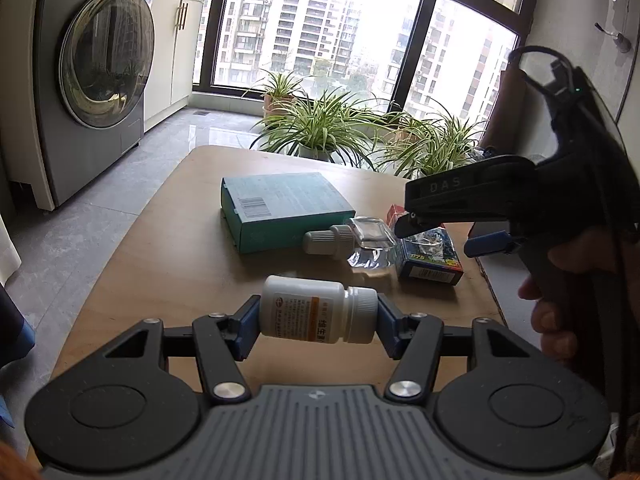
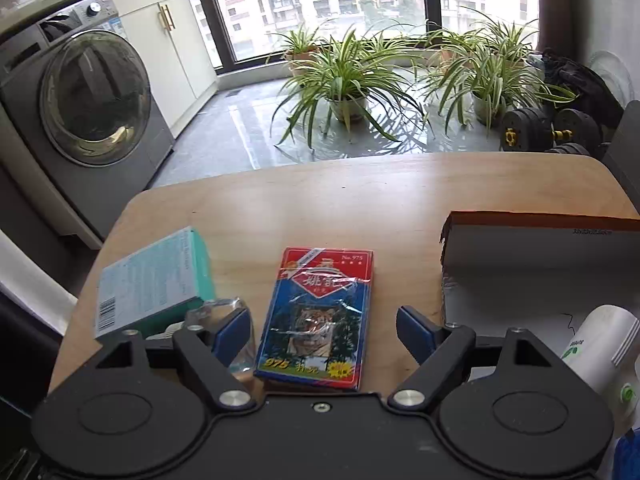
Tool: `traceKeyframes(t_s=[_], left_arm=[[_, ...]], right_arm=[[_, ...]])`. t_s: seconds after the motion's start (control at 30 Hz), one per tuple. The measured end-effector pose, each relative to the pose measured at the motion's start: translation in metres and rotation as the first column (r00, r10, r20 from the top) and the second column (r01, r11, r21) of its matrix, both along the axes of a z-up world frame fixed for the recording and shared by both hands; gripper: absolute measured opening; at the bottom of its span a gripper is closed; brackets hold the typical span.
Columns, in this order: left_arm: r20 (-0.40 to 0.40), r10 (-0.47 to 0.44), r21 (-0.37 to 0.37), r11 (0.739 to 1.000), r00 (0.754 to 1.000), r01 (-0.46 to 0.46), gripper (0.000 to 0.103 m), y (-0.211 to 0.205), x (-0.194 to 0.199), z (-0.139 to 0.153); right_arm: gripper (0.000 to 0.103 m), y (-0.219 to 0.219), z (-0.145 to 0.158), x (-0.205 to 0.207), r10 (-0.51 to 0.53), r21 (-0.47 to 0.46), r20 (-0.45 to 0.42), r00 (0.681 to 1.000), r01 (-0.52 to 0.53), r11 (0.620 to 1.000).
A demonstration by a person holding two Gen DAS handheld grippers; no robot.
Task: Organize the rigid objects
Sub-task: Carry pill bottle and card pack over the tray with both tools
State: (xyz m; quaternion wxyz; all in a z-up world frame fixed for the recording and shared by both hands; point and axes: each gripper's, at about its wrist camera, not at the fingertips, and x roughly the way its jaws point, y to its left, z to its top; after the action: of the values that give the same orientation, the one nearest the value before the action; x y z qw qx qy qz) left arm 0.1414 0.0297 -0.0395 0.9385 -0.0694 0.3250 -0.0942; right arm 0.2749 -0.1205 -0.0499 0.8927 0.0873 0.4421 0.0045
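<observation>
My left gripper (image 1: 318,312) is shut on a white pill bottle (image 1: 318,309), held sideways above the wooden table (image 1: 168,264). My right gripper (image 2: 324,330) is open and hovers over a blue and red card box (image 2: 316,316), its fingers either side of it. The right gripper also shows in the left wrist view (image 1: 436,226), above the card box (image 1: 430,260). A teal box (image 1: 280,208) (image 2: 152,280), a small grey-capped bottle (image 1: 330,240) and a clear square glass bottle (image 1: 370,232) (image 2: 218,312) lie on the table.
An open cardboard box (image 2: 540,272) stands at the table's right, with a white bottle (image 2: 600,344) in it. Potted plants (image 2: 348,76), dumbbells (image 2: 540,126) and a washing machine (image 1: 96,76) stand on the floor beyond the table.
</observation>
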Motion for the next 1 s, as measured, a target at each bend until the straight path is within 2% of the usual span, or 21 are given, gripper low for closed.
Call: traceKeyframes(t_s=[0.13,0.17,0.2,0.43,0.77,1.0], left_arm=[[-0.001,0.002,-0.012,1.000,1.000,-0.002,0.059,0.002,0.003,-0.003],[-0.001,0.003,-0.014,1.000,1.000,-0.003,0.059,0.003,0.003,-0.003],[-0.001,0.006,-0.017,1.000,1.000,-0.006,0.059,0.003,0.003,-0.003],[0.002,0.019,-0.021,1.000,1.000,-0.019,0.059,0.005,0.000,-0.001],[0.050,0.001,-0.025,1.000,0.999,0.000,0.059,-0.003,-0.023,0.022],[0.091,-0.039,-0.016,0.999,0.995,0.041,0.059,-0.020,-0.047,0.043]], right_arm=[[0.094,0.015,-0.008,0.005,0.021,-0.108,0.006,1.000,-0.020,0.994],[0.088,0.018,-0.008,0.004,0.026,-0.132,0.009,1.000,-0.024,0.991],[0.071,0.021,-0.007,0.000,0.039,-0.149,0.024,0.999,-0.035,0.988],[0.071,0.019,-0.004,-0.038,0.045,-0.118,0.073,0.996,-0.036,0.992],[0.071,0.001,0.055,-0.126,0.059,-0.070,0.197,0.979,-0.046,0.997],[0.071,-0.021,0.074,-0.183,0.013,-0.042,0.228,0.974,-0.003,0.999]])
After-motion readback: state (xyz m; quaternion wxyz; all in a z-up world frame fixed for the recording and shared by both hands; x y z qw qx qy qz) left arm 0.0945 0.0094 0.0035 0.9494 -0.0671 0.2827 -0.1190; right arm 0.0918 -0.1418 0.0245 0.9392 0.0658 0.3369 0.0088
